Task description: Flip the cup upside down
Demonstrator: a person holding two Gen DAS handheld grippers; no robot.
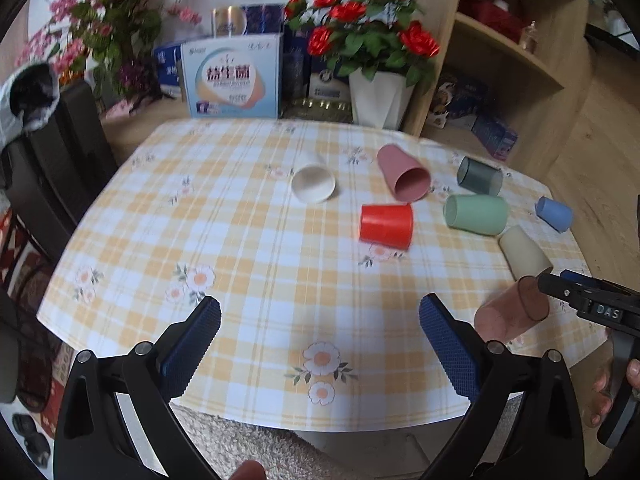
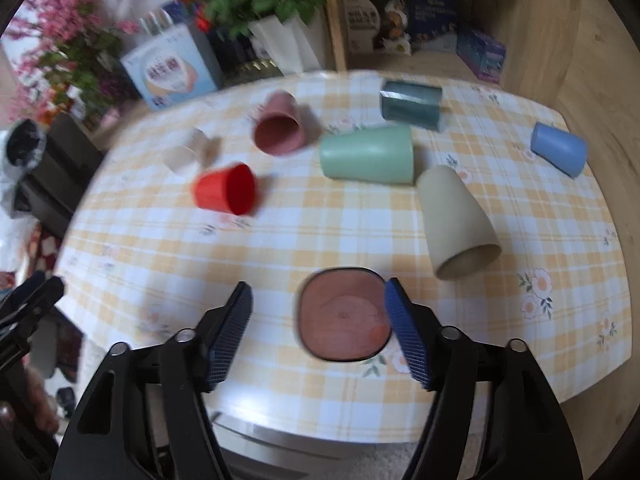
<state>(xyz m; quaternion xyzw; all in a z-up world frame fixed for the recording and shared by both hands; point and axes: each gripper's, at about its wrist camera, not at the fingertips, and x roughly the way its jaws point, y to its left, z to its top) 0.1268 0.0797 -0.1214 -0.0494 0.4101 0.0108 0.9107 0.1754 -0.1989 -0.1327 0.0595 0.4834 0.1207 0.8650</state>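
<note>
A translucent brown cup (image 2: 344, 314) lies on the checked tablecloth (image 2: 320, 240) with its mouth toward my right gripper (image 2: 318, 312). The gripper is open; its right finger (image 2: 404, 332) sits at the cup's rim and the left finger is well apart from it. The same cup shows in the left wrist view (image 1: 512, 316), with the right gripper (image 1: 560, 288) at its rim. My left gripper (image 1: 320, 320) is open and empty above the table's near edge. Several other cups lie on their sides: red (image 1: 386, 226), pink (image 1: 404, 178), white (image 1: 314, 182), green (image 1: 476, 214), dark grey (image 1: 480, 176), blue (image 1: 554, 214), beige (image 1: 524, 254).
Red roses in a white vase (image 1: 380, 96), boxes (image 1: 232, 76) and pink blossoms (image 1: 100, 12) stand behind the table. A wooden shelf (image 1: 520, 60) is at the right. A dark chair (image 1: 52, 152) stands at the left. Carpet lies below the table's front edge.
</note>
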